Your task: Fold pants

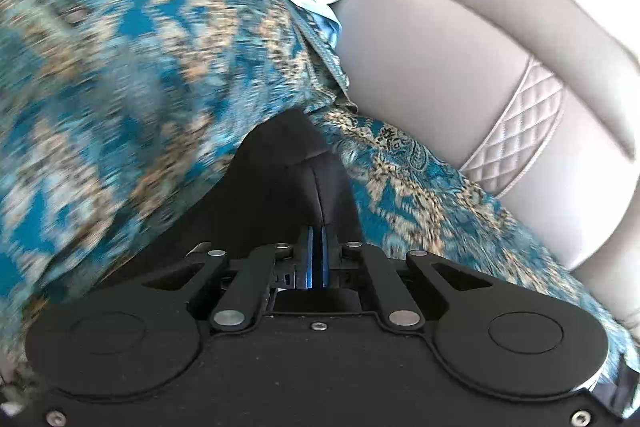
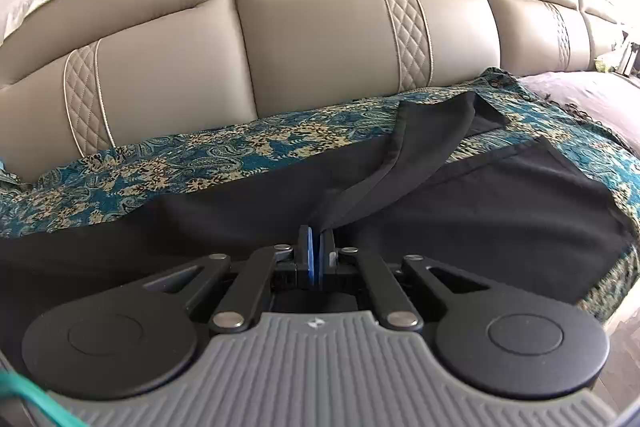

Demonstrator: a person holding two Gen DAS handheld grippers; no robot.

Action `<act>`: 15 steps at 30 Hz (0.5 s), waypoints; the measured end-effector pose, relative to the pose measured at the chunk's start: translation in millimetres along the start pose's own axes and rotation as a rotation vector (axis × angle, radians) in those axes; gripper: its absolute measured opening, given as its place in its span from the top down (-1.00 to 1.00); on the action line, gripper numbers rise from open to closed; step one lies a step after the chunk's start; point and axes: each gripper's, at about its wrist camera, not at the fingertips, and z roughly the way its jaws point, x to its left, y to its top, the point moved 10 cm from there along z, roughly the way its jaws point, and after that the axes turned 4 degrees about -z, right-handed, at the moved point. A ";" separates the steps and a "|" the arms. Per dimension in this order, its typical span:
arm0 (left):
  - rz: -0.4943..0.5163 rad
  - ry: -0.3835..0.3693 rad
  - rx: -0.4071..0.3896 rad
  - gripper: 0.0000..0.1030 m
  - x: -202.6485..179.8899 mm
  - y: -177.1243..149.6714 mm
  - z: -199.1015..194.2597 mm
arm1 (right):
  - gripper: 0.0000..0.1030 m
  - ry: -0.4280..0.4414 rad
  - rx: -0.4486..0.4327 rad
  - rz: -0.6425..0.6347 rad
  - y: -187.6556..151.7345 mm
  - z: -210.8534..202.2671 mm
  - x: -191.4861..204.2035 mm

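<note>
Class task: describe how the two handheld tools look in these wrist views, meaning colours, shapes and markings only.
Both tools are black, with two round discs, angled link bars on silver pivot pins and blue-faced fingers. The left tool has a plain black base with small screws. The right tool has a grey ribbed base bearing a small white emblem; a teal cable crosses its lower left corner.

We see plain black pants (image 2: 480, 203) lying on a teal throw (image 2: 168, 175) patterned with beige and black paisley. Behind the throw, the sofa (image 2: 320, 47) is grey-beige, with diamond-quilted strips. Blue pads (image 2: 314, 259) line the black right gripper (image 2: 316, 239).
</note>
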 end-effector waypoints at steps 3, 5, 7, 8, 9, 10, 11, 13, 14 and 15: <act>-0.036 -0.027 -0.024 0.94 39.8 -17.3 -35.8 | 0.90 0.004 0.023 0.002 -8.0 -10.0 -5.8; -0.047 -0.013 -0.057 0.97 60.4 -29.6 -52.2 | 0.90 -0.003 0.039 -0.002 -17.3 -14.9 -7.8; -0.043 0.023 -0.104 1.00 81.7 -43.8 -66.6 | 0.90 -0.009 0.066 -0.001 -30.3 -18.5 -10.2; -0.026 0.047 -0.126 1.00 90.9 -50.3 -72.5 | 0.90 -0.018 0.081 -0.001 -37.2 -19.6 -12.7; -0.016 0.057 -0.130 1.00 98.2 -54.8 -75.5 | 0.90 -0.024 0.100 -0.005 -44.3 -19.8 -14.6; -0.012 0.052 -0.122 1.00 104.6 -60.3 -76.5 | 0.90 -0.025 0.119 -0.006 -51.4 -19.4 -16.3; -0.010 0.042 -0.105 1.00 108.7 -64.8 -75.6 | 0.90 -0.027 0.138 -0.009 -57.7 -18.3 -17.9; -0.003 0.008 -0.060 0.97 114.1 -73.7 -71.5 | 0.85 -0.030 0.178 -0.044 -69.9 -13.6 -18.0; -0.007 -0.009 -0.046 0.89 115.8 -76.1 -70.5 | 0.78 -0.036 0.188 -0.052 -73.6 -12.0 -17.6; -0.016 -0.023 -0.037 0.75 116.7 -78.6 -69.4 | 0.48 -0.047 0.201 -0.057 -76.8 -10.1 -17.8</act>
